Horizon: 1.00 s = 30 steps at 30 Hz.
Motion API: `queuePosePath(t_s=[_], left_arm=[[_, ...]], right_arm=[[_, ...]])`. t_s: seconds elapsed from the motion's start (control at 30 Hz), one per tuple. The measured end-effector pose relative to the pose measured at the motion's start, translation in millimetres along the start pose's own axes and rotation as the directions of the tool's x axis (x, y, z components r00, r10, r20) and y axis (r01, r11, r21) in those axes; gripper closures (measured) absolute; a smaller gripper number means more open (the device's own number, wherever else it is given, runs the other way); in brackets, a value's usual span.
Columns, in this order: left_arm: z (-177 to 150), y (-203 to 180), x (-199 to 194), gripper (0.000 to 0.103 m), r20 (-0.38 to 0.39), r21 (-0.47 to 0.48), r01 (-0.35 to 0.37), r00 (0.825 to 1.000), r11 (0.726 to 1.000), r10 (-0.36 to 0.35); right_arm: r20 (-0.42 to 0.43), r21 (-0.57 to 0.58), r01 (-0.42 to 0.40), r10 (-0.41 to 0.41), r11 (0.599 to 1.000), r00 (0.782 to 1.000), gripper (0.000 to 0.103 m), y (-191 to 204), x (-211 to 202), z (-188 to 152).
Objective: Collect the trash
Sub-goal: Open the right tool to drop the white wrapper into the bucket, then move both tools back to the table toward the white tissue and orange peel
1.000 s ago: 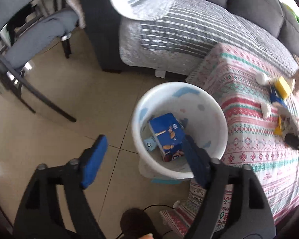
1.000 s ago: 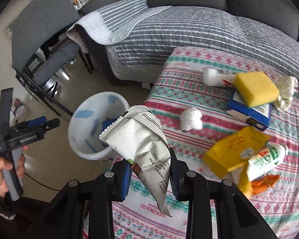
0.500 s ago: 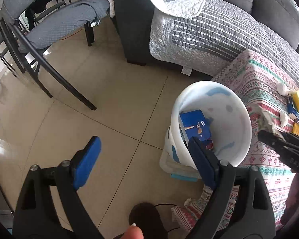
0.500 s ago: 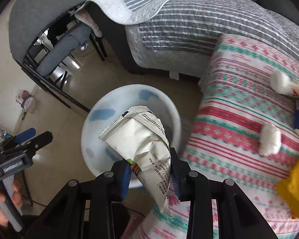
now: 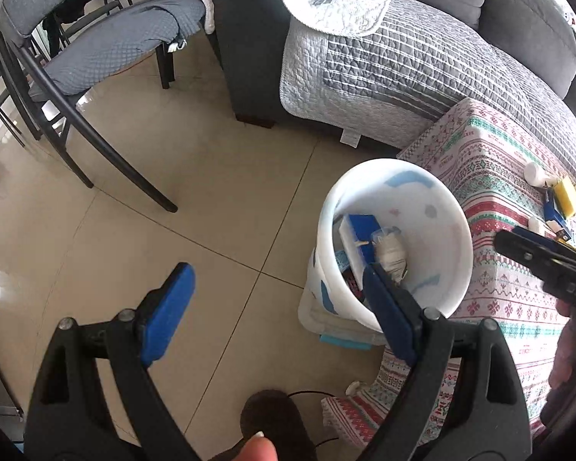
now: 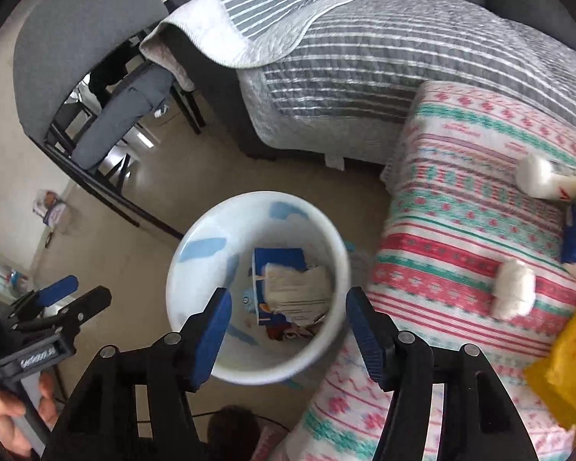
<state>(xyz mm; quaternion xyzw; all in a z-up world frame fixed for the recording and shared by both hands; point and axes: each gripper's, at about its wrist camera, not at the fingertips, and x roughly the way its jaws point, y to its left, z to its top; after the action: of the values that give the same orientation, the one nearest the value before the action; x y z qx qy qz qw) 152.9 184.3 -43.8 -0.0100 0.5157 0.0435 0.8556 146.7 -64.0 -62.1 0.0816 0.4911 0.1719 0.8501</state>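
A white bin [image 6: 180,269] stands on the tiled floor beside the cloth-covered table [image 6: 460,230]. A crumpled white snack wrapper [image 6: 299,288] lies inside it on a blue carton [image 6: 276,257]. My right gripper [image 6: 288,294] hovers over the bin, its jaws opening with nothing between them. My left gripper [image 5: 275,269] is open and empty over the floor, just left of the bin [image 5: 441,230], where the wrapper [image 5: 391,253] also shows. On the table lie a white tissue wad [image 6: 514,294], a yellow packet [image 6: 568,353] and a white bottle [image 6: 537,176].
A sofa with a grey striped quilt [image 6: 364,57] runs behind the table and bin. A grey padded chair [image 5: 107,50] with black legs stands on the floor at the left. A thin black cable [image 5: 311,393] lies on the tiles near the table's corner.
My right gripper swung left from above the table to above the bin and let go; the wrapper dropped into the bin. The left gripper stayed open and barely moved.
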Motion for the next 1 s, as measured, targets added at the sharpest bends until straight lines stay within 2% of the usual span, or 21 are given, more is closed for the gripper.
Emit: queuePosePath(t_s=[0.23,0.47,0.67,0.83,1.0], left_arm=[[-2.3,-19.4,-4.4,0.014,-0.004,0.014,0.040,0.999,0.999,-0.040],[-5.0,-55.6,-10.4,0.014,-0.010,0.067,0.075,0.997,0.995,-0.075],[-6.0,-95.8,-15.7,0.014,-0.013,0.119,0.110,0.994,0.987,-0.109],[-5.6,-137.6,-17.3,0.014,-0.020,0.170,0.139,0.990,0.976,-0.137],[-2.5,-179.6,-13.1,0.014,-0.036,0.222,0.167,0.986,0.961,-0.163]], right_arm=[[0.037,0.011,0.119,-0.119,0.993,0.992,0.035,-43.8,-53.4,-21.1],[0.102,0.102,0.189,-0.199,0.977,0.975,0.029,-105.1,-121.1,-43.7],[0.134,0.214,0.239,-0.271,0.947,0.953,0.025,-163.2,-159.7,-66.4],[0.098,0.338,0.242,-0.290,0.910,0.952,0.024,-210.8,-174.0,-79.3],[0.053,0.394,0.250,-0.294,0.885,0.954,0.021,-242.4,-178.9,-86.6]])
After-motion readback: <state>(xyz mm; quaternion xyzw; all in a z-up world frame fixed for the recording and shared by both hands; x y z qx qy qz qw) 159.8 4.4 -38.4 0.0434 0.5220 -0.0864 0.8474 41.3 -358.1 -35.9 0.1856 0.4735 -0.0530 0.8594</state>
